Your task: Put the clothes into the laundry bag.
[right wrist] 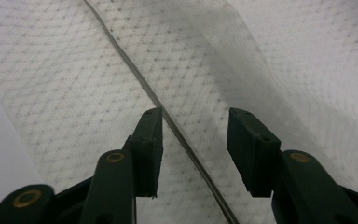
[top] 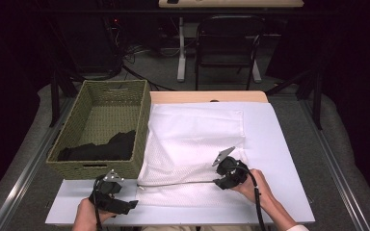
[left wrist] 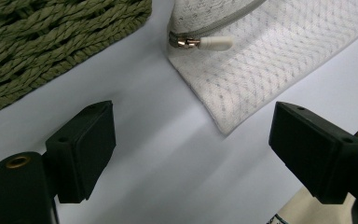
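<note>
White mesh bag (top: 192,144) flat, zipper (top: 176,183) crosswise, pull leftward, both tongs spread.

One white mesh laundry bag (top: 192,144) with one zipper pull (left wrist: 204,43), one woven basket (top: 142,130) (one dark cloth (top: 103,147) inside), two grippers, left (top: 125,206) and right (top: 218,172).

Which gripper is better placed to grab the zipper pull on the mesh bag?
Left. The left gripper is open, with the zipper pull just ahead at the mesh laundry bag's corner. The right gripper straddles the zipper line mid-bag.
</note>
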`<action>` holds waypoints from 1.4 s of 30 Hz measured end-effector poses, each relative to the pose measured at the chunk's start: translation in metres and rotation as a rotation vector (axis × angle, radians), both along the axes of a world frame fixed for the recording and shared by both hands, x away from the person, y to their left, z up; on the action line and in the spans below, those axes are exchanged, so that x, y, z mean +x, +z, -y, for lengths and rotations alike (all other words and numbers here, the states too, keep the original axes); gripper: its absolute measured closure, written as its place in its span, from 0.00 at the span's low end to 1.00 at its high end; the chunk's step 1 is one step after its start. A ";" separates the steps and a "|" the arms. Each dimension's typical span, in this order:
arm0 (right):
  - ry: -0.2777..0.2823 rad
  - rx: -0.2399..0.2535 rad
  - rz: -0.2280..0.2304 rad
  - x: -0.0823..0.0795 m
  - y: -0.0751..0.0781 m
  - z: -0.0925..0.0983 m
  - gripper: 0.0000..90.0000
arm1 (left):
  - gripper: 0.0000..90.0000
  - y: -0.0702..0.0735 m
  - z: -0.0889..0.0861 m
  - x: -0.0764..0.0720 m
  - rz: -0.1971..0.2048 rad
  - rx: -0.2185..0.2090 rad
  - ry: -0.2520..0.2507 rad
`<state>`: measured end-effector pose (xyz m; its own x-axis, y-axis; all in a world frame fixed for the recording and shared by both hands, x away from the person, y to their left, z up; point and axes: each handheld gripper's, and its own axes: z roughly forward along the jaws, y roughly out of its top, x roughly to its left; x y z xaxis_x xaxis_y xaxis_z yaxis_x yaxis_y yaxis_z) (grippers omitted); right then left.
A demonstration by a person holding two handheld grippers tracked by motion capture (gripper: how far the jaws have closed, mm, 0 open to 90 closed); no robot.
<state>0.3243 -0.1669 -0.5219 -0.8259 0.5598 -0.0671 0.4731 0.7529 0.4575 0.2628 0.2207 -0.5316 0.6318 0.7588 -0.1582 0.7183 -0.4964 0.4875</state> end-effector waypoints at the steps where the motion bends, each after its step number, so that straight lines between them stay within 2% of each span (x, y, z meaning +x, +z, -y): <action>1: 0.000 -0.001 -0.011 0.000 -0.001 -0.002 0.63 | 0.16 0.000 0.000 0.000 0.001 0.000 -0.002; 7: 0.029 -0.034 -0.015 0.003 -0.006 -0.013 0.72 | 0.16 -0.001 0.000 0.001 -0.006 0.001 -0.004; 11: 0.036 -0.056 -0.009 0.003 -0.008 -0.018 0.82 | 0.16 -0.001 0.000 0.001 -0.006 0.004 -0.006; 13: 0.034 -0.057 -0.012 0.003 -0.008 -0.018 0.87 | 0.16 -0.001 0.000 0.001 -0.007 0.002 -0.004; 15: 0.036 -0.056 -0.008 0.002 -0.008 -0.018 0.87 | 0.16 -0.001 0.000 0.001 -0.007 0.002 -0.004; 16: 0.036 -0.056 -0.008 0.002 -0.008 -0.018 0.91 | 0.16 -0.001 0.000 0.001 -0.007 0.002 -0.004; 19: 0.036 -0.056 -0.008 0.002 -0.008 -0.018 0.91 | 0.16 0.000 0.000 0.001 -0.003 0.005 -0.006; 20: 0.041 -0.060 0.014 0.000 -0.005 -0.019 0.99 | 0.16 0.000 0.000 0.001 -0.002 0.002 -0.003; 28: 0.023 -0.030 0.049 -0.001 0.003 -0.015 0.99 | 0.16 0.000 -0.001 0.001 0.000 0.007 -0.004; 36: 0.013 -0.073 0.119 0.005 0.000 -0.022 0.99 | 0.16 0.000 -0.001 0.001 0.004 0.009 -0.006; 38: 0.014 -0.076 0.120 0.006 -0.001 -0.023 0.99 | 0.16 0.000 -0.002 0.001 0.000 0.005 0.001; 42: 0.015 -0.087 0.080 0.010 -0.008 -0.023 0.97 | 0.16 -0.001 -0.003 0.001 -0.002 0.003 0.003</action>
